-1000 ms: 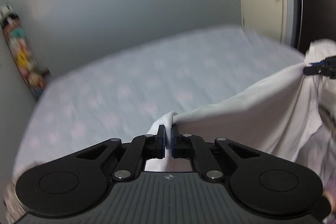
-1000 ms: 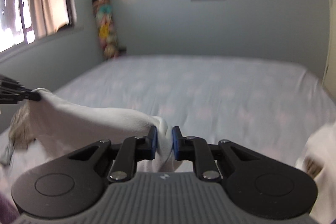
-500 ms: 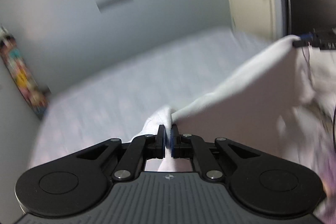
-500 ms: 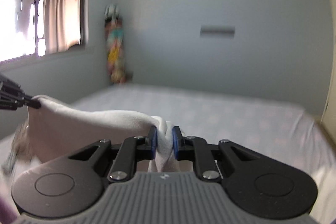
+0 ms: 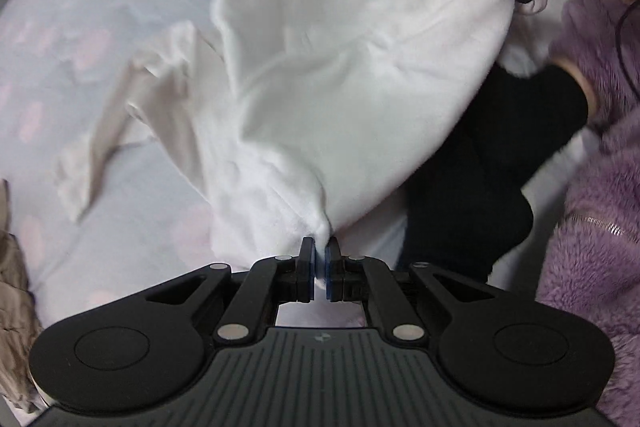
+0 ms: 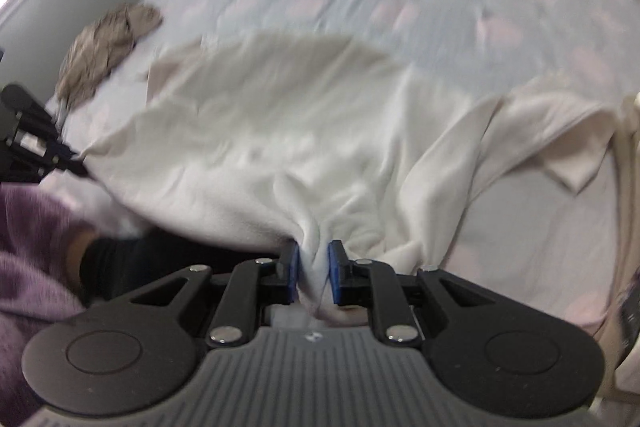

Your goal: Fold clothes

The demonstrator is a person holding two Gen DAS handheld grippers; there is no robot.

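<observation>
Left gripper [image 5: 320,261]: fingers nearly closed, a bunched corner of the white garment [image 5: 340,87] is pinched betw. the blue pads; only a thin sliver of cloth is seen in the gap.
Right gripper [image 6: 313,277]: fingers set a bit wider, a thick fold of the same garment is clamped betw. them; cloth below the pads is hidden by the gripper body.
Garment position: held at two corners near the bed's near edge, the rest is spread over the bed [image 5: 80,7]. A sleeve [image 5: 100,131] is seen lying crumpled to the side in left wrist view; the other sleeve [image 6: 560,143] is seen folded over itself in right wrist view.
Blur: garment's far hem and middle are smeared w/ motion, so seams and neckline cannot be made out.
Other gripper seen: right gripper's tip is caught at top right of left view, partly cut off; left gripper's tip is cut off at left edge of right view.
Person: purple fleece sleeve [image 5: 600,207] and dark clothing [image 5: 500,167] are seen under the garment's near edge; which body part the dark shape is cannot be told.
Grey-brown cloth [image 6: 104,55]: lies bunched near bed's far left, apart from the garment; type not clear.
Bed cover: pale w/ pink blotches, pattern too blurred to identify.
</observation>
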